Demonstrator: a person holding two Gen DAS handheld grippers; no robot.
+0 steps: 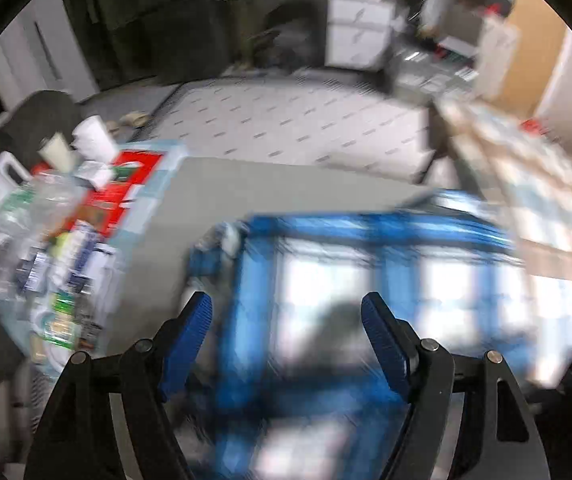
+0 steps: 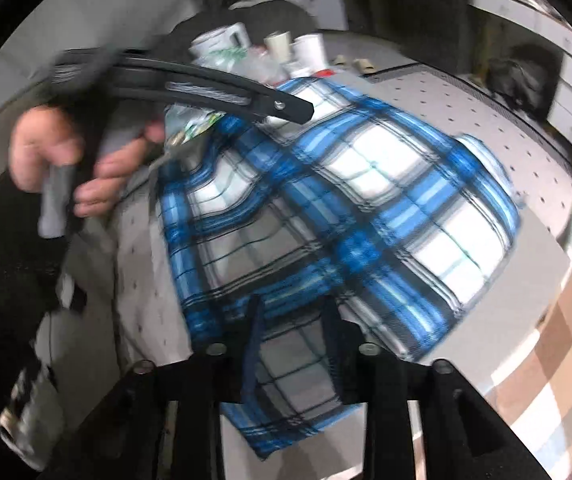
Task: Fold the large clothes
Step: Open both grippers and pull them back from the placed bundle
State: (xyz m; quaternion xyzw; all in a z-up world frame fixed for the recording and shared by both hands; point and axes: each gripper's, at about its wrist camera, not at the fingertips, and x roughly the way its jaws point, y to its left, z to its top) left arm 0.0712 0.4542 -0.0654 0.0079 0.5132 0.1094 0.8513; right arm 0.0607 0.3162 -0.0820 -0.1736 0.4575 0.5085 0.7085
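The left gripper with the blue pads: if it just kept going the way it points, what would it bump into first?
Most likely the blue plaid cloth. The left gripper points down at it with jaws open and nothing between them. The picture is blurred, so how far off the cloth lies is unclear.

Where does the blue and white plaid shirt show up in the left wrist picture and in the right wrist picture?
Left wrist view: blue and white plaid shirt, lower centre, blurred, beyond the fingers.
Right wrist view: it fills the centre, spread on the grey surface.
Shared landmark: the white paper cups among the clutter.

Red box [image 1: 121, 192], bottles [image 1: 25, 216], paper cups [image 2: 306, 50], possibly packets, beside table edge.
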